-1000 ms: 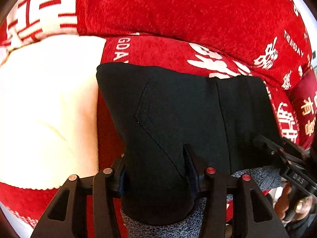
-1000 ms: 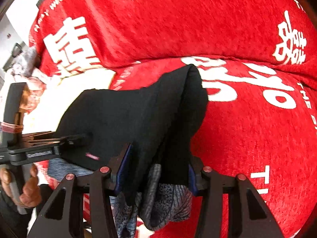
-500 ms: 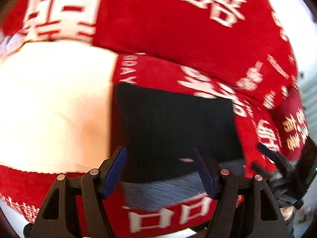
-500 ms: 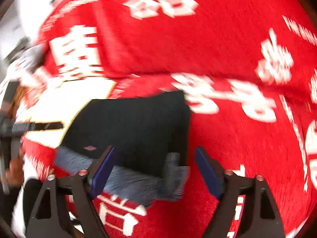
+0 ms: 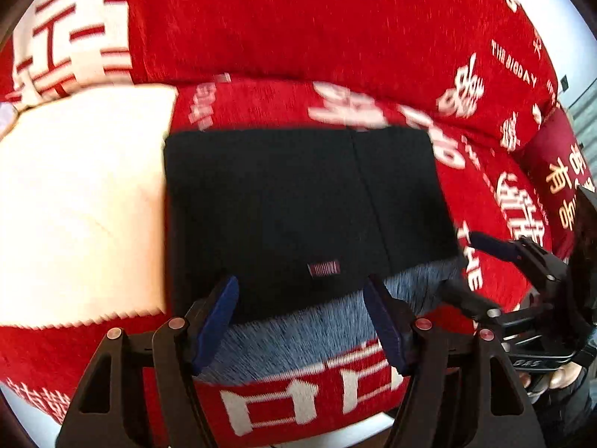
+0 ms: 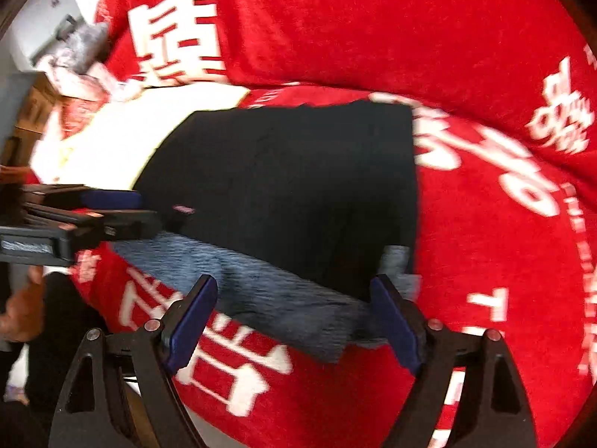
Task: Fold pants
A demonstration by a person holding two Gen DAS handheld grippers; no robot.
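Observation:
The black pants lie folded into a flat rectangle on the red sofa seat, with the grey waistband along the near edge; they also show in the right wrist view. My left gripper is open and empty, just above the waistband at the near edge. My right gripper is open and empty over the waistband's right end. Each gripper shows in the other's view, the right one at the fold's right and the left one at its left.
The sofa has a red cover with white characters and a tall backrest behind the pants. A cream cloth lies on the seat left of the pants. The seat's front edge is right below the grippers.
Both grippers have opened and let go of the pants, then pulled back toward the seat's front edge. The pants dropped from a held, bunched shape to a flat fold on the seat.

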